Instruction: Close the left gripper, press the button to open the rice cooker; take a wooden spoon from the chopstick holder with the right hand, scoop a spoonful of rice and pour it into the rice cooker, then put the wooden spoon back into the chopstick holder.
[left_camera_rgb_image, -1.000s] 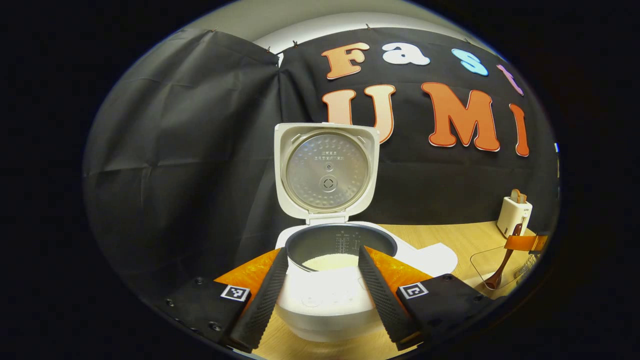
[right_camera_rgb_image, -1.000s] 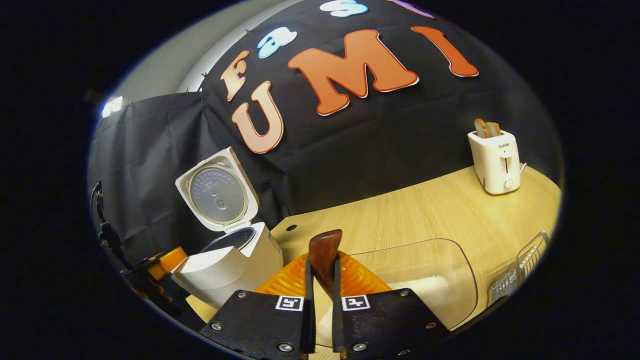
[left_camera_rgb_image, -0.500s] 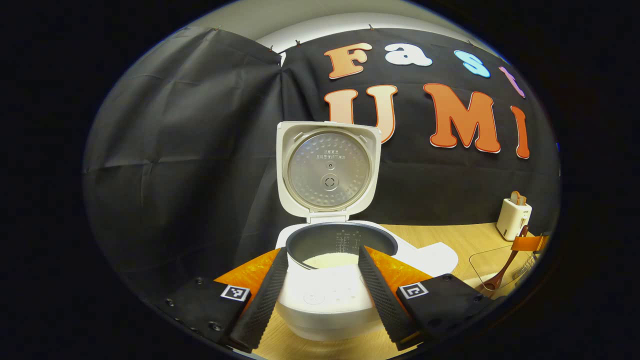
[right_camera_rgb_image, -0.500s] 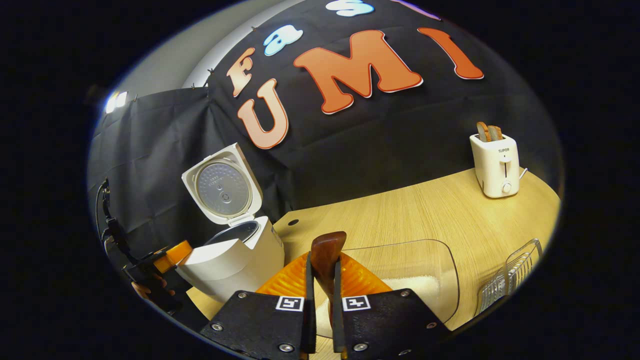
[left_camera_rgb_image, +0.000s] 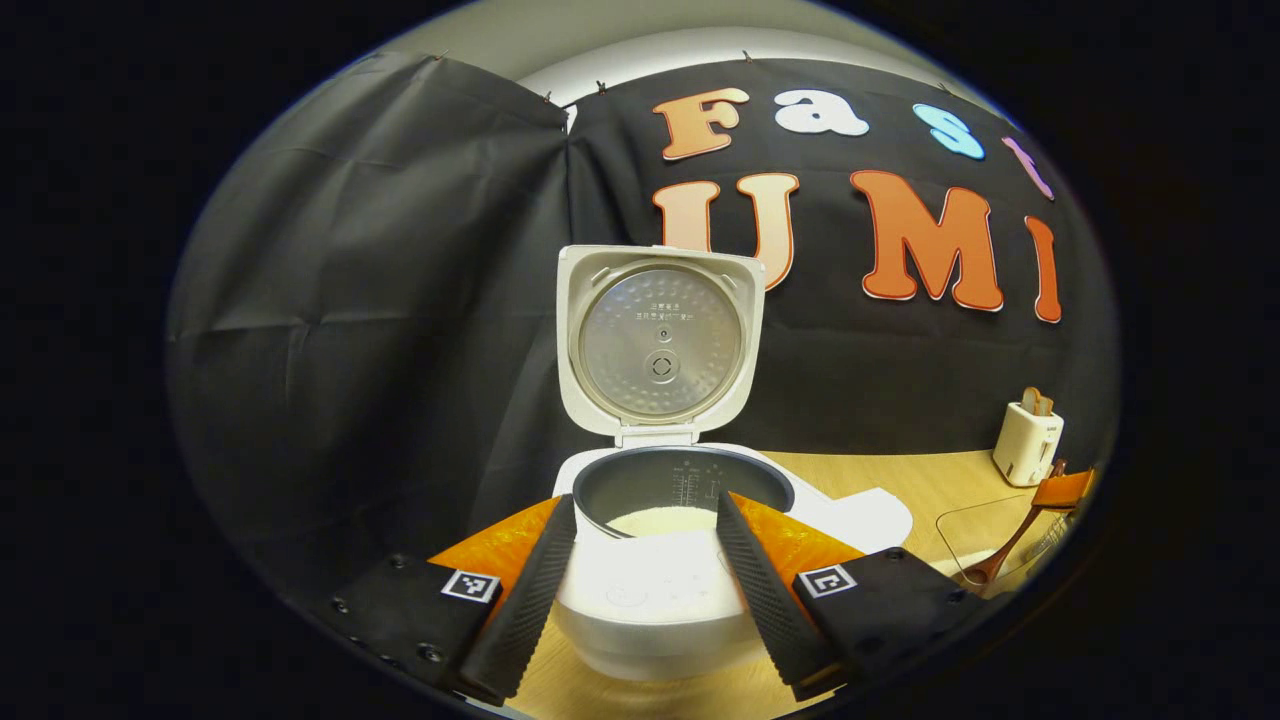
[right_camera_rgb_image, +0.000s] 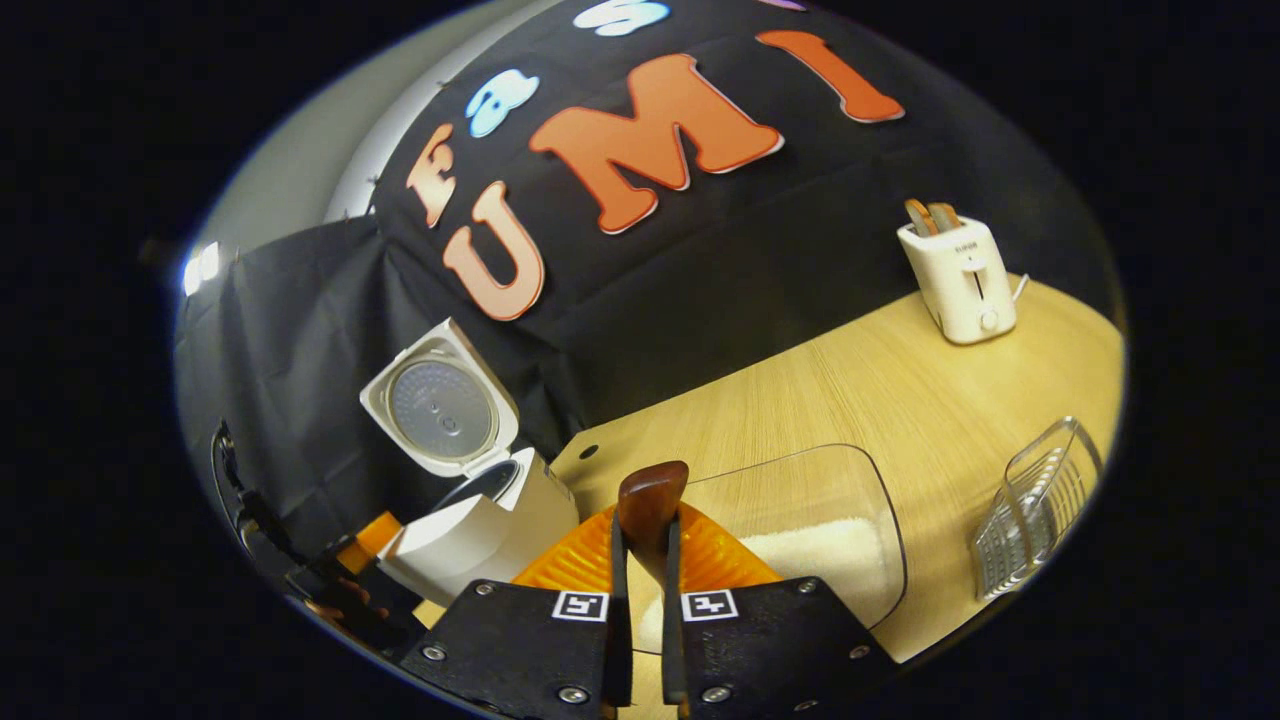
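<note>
The white rice cooker (left_camera_rgb_image: 660, 600) stands open with its lid (left_camera_rgb_image: 660, 340) upright and white rice (left_camera_rgb_image: 665, 520) in its dark pot. My left gripper (left_camera_rgb_image: 645, 570) is open, a finger on each side of the cooker's front and apart from it. My right gripper (right_camera_rgb_image: 640, 590) is shut on the handle of the wooden spoon (right_camera_rgb_image: 650, 500). In the left gripper view the spoon (left_camera_rgb_image: 1005, 548) slants down to the clear rice container (left_camera_rgb_image: 975, 520); I cannot tell whether its bowl touches the rice. The wire chopstick holder (right_camera_rgb_image: 1035, 505) stands right of the container (right_camera_rgb_image: 860, 500).
A white toaster (right_camera_rgb_image: 958, 280) with bread in it stands at the back of the wooden table (right_camera_rgb_image: 850, 390). The rice cooker (right_camera_rgb_image: 480, 520) sits left of the container, at the table's left end. Beside it, a hand holds my left gripper (right_camera_rgb_image: 345, 590).
My right gripper has rolled with the spoon and drifted farther from the left gripper; more of the chopstick holder shows. The left gripper has barely moved and stays open.
</note>
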